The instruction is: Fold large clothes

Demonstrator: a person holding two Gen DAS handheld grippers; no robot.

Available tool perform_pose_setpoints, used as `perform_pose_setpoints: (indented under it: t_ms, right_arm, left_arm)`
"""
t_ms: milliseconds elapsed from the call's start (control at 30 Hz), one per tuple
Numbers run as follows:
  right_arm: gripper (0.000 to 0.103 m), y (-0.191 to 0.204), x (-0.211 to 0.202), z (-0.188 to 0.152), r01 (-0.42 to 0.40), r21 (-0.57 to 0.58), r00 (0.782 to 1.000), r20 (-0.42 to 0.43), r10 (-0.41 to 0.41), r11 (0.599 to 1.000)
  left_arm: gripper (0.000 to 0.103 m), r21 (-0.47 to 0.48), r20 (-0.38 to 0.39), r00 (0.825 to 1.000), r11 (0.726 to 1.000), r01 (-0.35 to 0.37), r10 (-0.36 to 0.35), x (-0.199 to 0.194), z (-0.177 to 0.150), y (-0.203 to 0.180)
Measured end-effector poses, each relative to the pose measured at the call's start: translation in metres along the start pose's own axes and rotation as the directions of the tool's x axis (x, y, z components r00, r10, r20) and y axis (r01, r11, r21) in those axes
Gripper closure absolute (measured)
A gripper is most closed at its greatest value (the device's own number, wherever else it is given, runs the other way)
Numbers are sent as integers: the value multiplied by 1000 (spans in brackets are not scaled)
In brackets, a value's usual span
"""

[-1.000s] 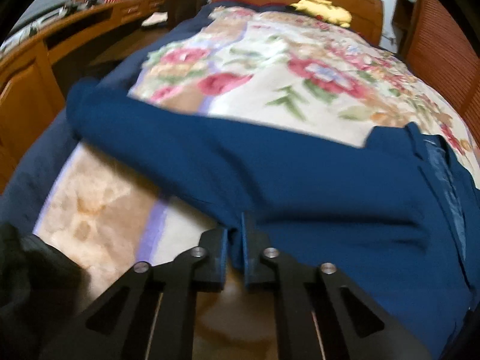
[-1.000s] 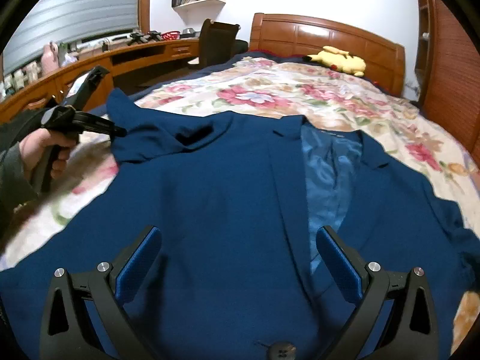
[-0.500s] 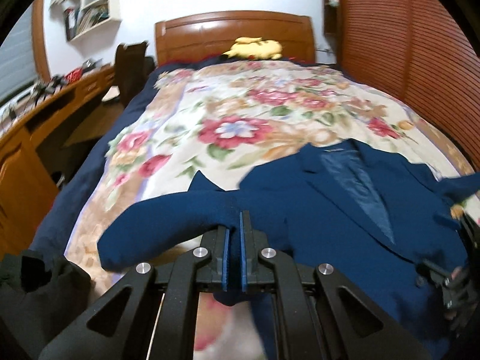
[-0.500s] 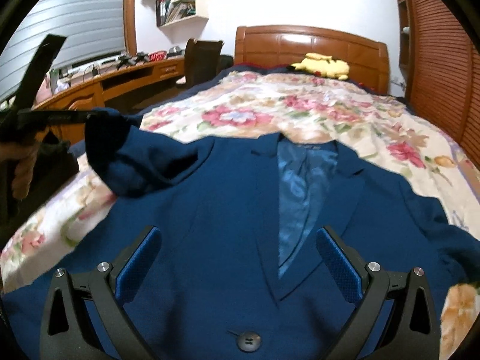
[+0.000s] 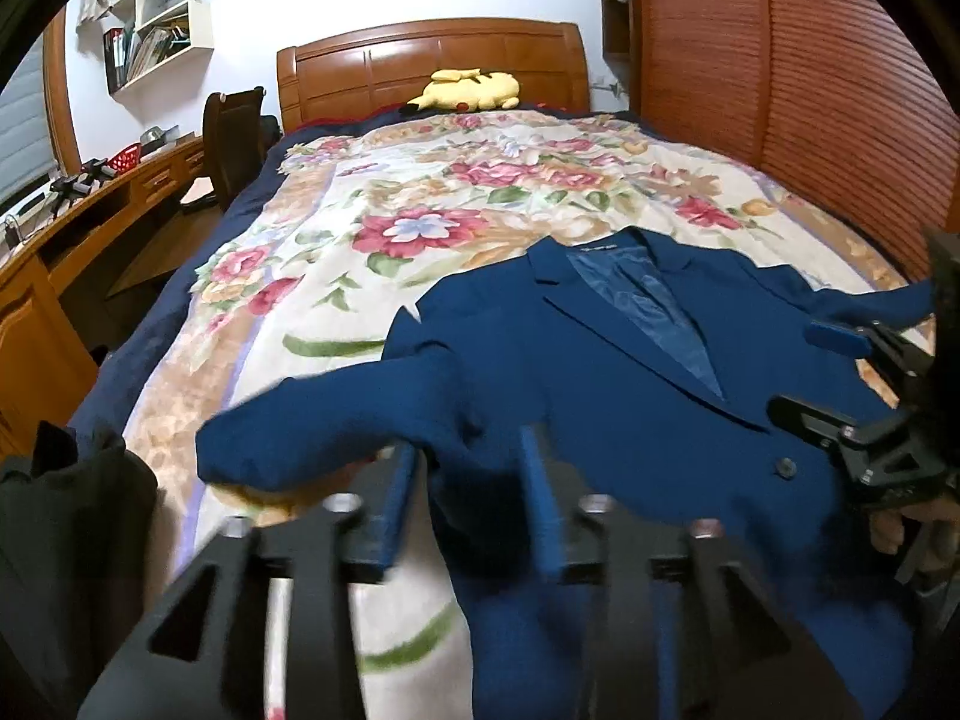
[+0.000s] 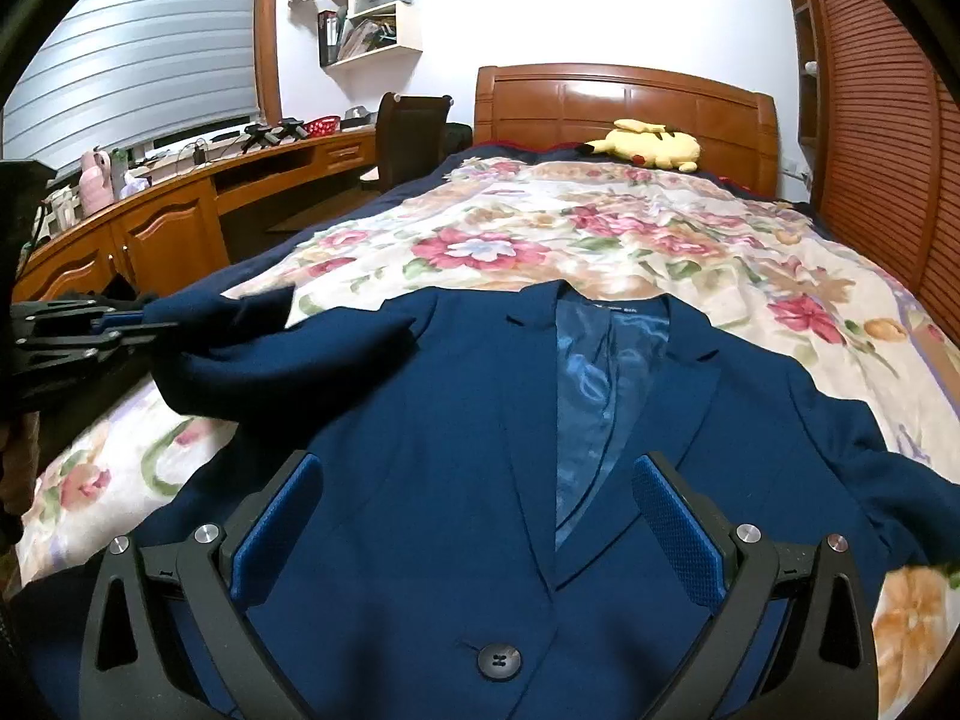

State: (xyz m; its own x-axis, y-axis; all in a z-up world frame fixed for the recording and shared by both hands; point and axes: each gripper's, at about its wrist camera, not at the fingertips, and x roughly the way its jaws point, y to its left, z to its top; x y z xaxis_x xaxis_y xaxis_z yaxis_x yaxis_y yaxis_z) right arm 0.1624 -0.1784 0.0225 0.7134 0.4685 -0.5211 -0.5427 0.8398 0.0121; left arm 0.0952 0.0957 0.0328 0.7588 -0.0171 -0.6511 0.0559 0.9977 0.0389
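A navy blue suit jacket [image 6: 456,450] lies front-up on the floral bedspread [image 6: 600,228], collar toward the headboard, light blue lining showing. It also shows in the left wrist view [image 5: 630,384]. Its left sleeve [image 5: 360,420] is folded in across the chest edge. My left gripper [image 5: 474,480] has its jaws parted, with sleeve fabric lying between them; it appears at the left in the right wrist view [image 6: 120,324]. My right gripper [image 6: 474,516] is wide open and empty, hovering over the jacket front above the button [image 6: 498,657].
A yellow plush toy [image 6: 648,144] lies by the wooden headboard [image 6: 624,102]. A wooden desk [image 6: 180,204] and dark chair [image 6: 414,132] stand left of the bed. A slatted wooden wall [image 5: 810,90] runs along the right. A dark garment [image 5: 66,516] lies at the bed's left corner.
My left gripper carried the sleeve in toward the jacket body, then its jaws parted from shut. The right gripper stayed open over the jacket front.
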Motion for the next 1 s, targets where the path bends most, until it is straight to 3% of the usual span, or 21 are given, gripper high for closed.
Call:
perform_pose_setpoints:
  t_ms: [100, 167, 200, 300, 600, 1000]
  right_arm:
    - [1, 1, 0, 1, 0, -4, 1000, 0, 0, 1000]
    - [1, 1, -1, 1, -1, -5, 1000, 0, 1, 1000]
    - [1, 1, -1, 1, -1, -6, 1000, -1, 1, 1000]
    - [1, 2, -1, 1, -1, -9, 1000, -6, 1, 1000]
    - [1, 11, -1, 0, -13, -40, 1000, -14, 12, 999]
    - [3, 13, 9, -3, -40, -66, 998, -53, 37, 997]
  left_arm:
    - [47, 14, 36, 999, 1000, -16, 15, -14, -1, -1]
    - [29, 16, 73, 997, 1000, -19, 18, -26, -1, 0]
    - [25, 16, 91, 995, 999, -29, 27, -31, -1, 1]
    - [24, 14, 104, 993, 999, -52, 50, -33, -1, 7]
    - [24, -72, 16, 992, 990, -123, 124, 13, -14, 48]
    - [24, -163, -130, 985, 977, -136, 115, 82, -27, 72]
